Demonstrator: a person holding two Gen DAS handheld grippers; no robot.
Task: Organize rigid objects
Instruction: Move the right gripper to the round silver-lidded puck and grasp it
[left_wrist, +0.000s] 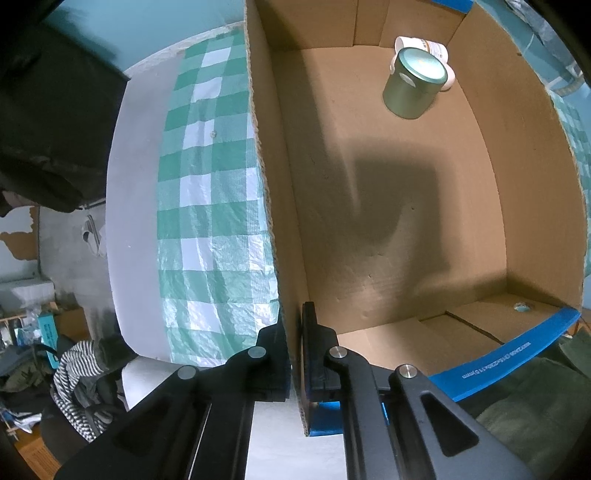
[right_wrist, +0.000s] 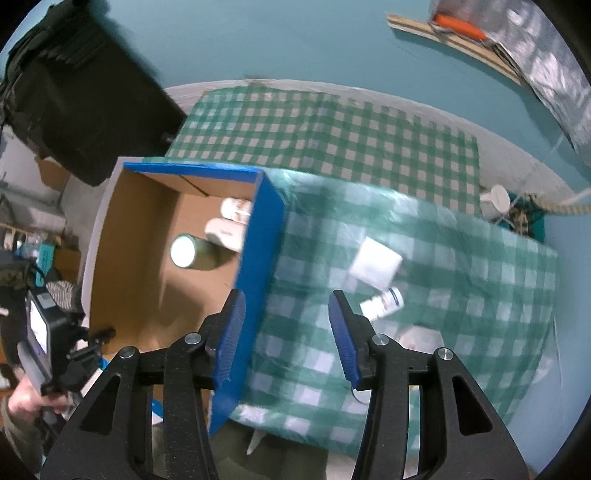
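Observation:
A cardboard box (left_wrist: 369, 206) with blue tape on its rim lies on a green checked cloth; it also shows in the right wrist view (right_wrist: 133, 236). My left gripper (left_wrist: 295, 354) is shut on the box's left wall. Inside, at the far corner, stand a green metal tin (left_wrist: 413, 79) and white containers (left_wrist: 424, 46); the tin (right_wrist: 184, 251) and white bottles (right_wrist: 225, 229) show in the right wrist view. My right gripper (right_wrist: 286, 328) is open and empty above the box's blue right edge. A white flat box (right_wrist: 375, 264) and a small white bottle (right_wrist: 382, 304) lie on the cloth beyond it.
A black bag (right_wrist: 85, 96) stands at the table's far left. A white cup (right_wrist: 495, 201) and a rope (right_wrist: 561, 206) are at the far right edge. Clutter and striped clothing (left_wrist: 77, 376) lie on the floor at left.

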